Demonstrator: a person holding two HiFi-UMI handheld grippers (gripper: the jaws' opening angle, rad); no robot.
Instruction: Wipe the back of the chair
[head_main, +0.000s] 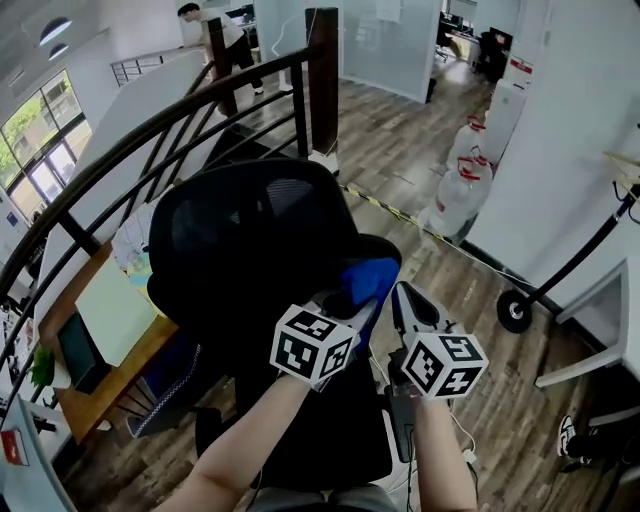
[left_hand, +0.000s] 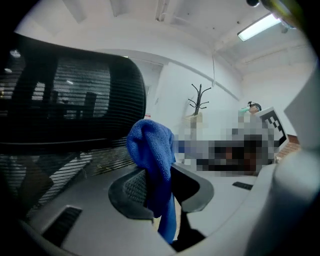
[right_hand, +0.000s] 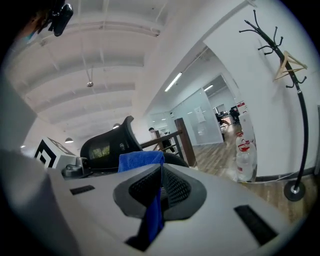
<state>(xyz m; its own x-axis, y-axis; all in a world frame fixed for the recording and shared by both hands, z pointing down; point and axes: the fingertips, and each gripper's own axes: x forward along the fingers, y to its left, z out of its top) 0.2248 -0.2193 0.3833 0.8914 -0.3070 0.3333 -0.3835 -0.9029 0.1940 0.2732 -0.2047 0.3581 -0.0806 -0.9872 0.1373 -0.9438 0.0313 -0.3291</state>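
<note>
A black mesh office chair (head_main: 255, 235) stands right in front of me, its back (left_hand: 75, 105) filling the left of the left gripper view. A blue cloth (head_main: 368, 280) is bunched over the chair's right side. My left gripper (head_main: 345, 302) is shut on the cloth (left_hand: 152, 150), which sticks up from between the jaws and hangs below them. My right gripper (head_main: 405, 300), just to the right of the left one, is also shut on a fold of the same cloth (right_hand: 142, 162). In the right gripper view the chair (right_hand: 107, 145) rises behind the cloth.
A dark curved stair railing (head_main: 200, 110) runs behind the chair, with a desk (head_main: 110, 320) on the level below. Water bottles (head_main: 460, 190) stand by the white wall at right. A coat stand (right_hand: 295, 100) has its base (head_main: 515, 310) on the wood floor. A person (head_main: 215, 40) stands far off.
</note>
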